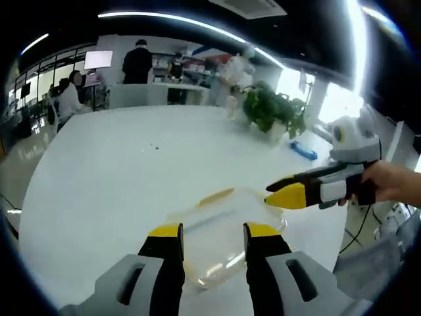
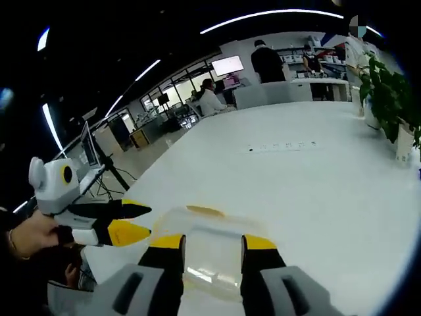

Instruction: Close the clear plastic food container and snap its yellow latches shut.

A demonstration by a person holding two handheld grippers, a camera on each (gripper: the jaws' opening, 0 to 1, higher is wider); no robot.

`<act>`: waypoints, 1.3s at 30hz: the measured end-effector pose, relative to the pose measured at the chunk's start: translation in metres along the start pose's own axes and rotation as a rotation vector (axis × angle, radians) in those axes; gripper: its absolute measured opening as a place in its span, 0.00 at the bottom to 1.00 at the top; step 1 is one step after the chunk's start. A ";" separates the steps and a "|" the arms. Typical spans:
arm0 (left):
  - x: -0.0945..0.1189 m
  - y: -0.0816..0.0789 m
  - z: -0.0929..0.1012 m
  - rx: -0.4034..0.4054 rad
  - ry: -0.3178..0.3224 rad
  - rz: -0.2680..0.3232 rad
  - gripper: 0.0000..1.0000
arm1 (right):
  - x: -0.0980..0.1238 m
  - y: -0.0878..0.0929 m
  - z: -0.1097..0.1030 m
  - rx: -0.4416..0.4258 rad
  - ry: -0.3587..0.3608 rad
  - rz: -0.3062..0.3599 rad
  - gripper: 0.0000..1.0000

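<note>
Left gripper view
Table: a big white table (image 1: 131,178) ran far back into a bright room.
Box: the clear plastic food container (image 1: 220,234) lay flat on the table near its front edge, just past the tongs.
Yellow latch: 1 yellow latch (image 1: 217,195) showed on the far side of the box.
Left gripper (image 1: 212,232): its 2 yellow-tipped jaws stood apart with nothing between them, low over the near part of the box.
Right gripper (image 1: 284,192): it came in from the right, held by a hand (image 1: 395,184). Its yellow tip sat at the box's right corner. I cannot tell if its jaws were apart.
Plant: a green plant (image 1: 273,112) stood far back on the table.

Right gripper view
Box: it lay right in front of the tongs.
Right gripper: jaws wide apart, holding nothing.
Left gripper: at the left, jaws a little apart, tips just beside the box.
People: some people (image 2: 212,100) were far away.
</note>
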State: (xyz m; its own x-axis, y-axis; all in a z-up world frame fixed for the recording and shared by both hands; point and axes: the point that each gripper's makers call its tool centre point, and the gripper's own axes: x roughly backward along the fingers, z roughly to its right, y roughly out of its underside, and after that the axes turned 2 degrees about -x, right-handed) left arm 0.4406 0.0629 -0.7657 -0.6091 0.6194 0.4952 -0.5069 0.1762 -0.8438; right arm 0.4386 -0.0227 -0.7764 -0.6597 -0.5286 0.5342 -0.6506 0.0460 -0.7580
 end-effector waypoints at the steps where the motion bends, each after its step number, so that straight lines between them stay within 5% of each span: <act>1: -0.001 0.000 0.002 -0.013 0.010 -0.004 0.34 | -0.001 0.001 -0.002 0.014 -0.007 -0.005 0.31; 6: -0.007 0.008 0.004 -0.101 -0.003 -0.054 0.33 | -0.007 0.001 -0.014 0.033 -0.051 -0.013 0.29; 39: -0.011 0.027 0.035 -0.284 0.127 -0.136 0.39 | -0.053 0.003 -0.030 0.369 -0.135 -0.187 0.31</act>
State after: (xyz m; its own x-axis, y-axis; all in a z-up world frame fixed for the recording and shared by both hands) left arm 0.4122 0.0336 -0.7869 -0.4577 0.6628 0.5927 -0.3774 0.4588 -0.8044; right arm 0.4605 0.0309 -0.7955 -0.4726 -0.6063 0.6396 -0.5598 -0.3539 -0.7492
